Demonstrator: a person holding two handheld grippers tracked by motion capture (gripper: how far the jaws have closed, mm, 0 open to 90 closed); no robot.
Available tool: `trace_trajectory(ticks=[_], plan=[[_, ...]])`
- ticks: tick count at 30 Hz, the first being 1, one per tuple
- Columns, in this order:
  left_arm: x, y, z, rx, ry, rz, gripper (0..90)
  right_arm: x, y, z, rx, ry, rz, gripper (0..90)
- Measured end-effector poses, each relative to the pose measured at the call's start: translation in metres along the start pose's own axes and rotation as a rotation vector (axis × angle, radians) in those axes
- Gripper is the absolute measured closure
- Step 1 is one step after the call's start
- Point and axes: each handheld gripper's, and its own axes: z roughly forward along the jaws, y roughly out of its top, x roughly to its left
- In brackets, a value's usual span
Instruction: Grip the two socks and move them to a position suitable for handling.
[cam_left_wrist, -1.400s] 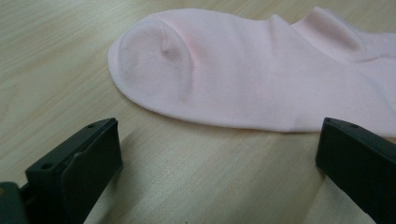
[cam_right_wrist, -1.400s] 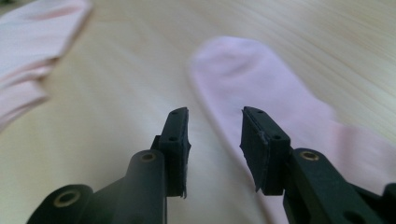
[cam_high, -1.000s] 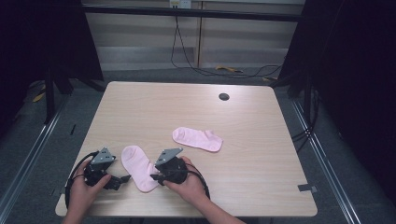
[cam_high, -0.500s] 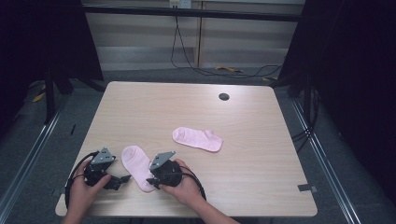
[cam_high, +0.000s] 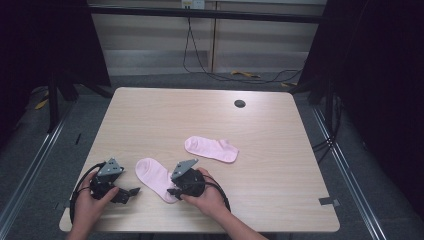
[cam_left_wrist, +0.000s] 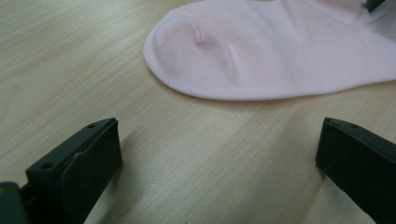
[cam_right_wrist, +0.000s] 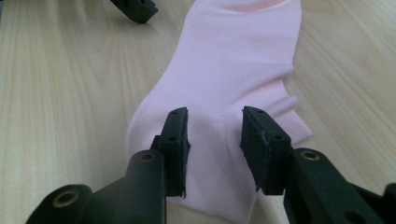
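Two pink socks lie flat on the wooden table (cam_high: 280, 150). The near sock (cam_high: 152, 175) lies between my two grippers; the far sock (cam_high: 212, 149) lies beyond it to the right. My right gripper (cam_high: 171, 189) rests its tips on the near sock's cuff end (cam_right_wrist: 233, 70). In the right gripper view, the right gripper (cam_right_wrist: 215, 119) has a narrow gap between its jaws with flat fabric under it. These jaws have just opened a little and do not pinch the fabric. My left gripper (cam_high: 131, 191) stands wide open on bare wood, and in its own view the left gripper (cam_left_wrist: 219, 135) is just short of the sock's toe (cam_left_wrist: 196, 42).
A round black grommet (cam_high: 240, 103) sits near the table's far edge. A strip of tape (cam_high: 327, 201) marks the front right edge. Black cables loop beside each hand. Dark frame posts stand left and right of the table.
The right gripper has shifted slightly at the near sock's cuff end, first left and then back. The left gripper and both socks stay where they were.
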Motion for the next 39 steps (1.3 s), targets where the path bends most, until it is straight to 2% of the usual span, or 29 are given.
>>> trace_trajectory(ticks=[15,22,39], plan=[[0.000,0.000,0.000,0.000,0.000,0.003,0.0,-0.005,-0.006,-0.007,0.011,-0.010,-0.002,58.7],[0.000,0.000,0.000,0.000,0.000,0.000,0.0,-0.015,-0.017,-0.018,0.012,-0.014,0.012,56.7],[0.000,0.000,0.000,0.000,0.000,0.000,0.0,-0.024,-0.034,-0.036,0.018,-0.041,0.023,49.9]])
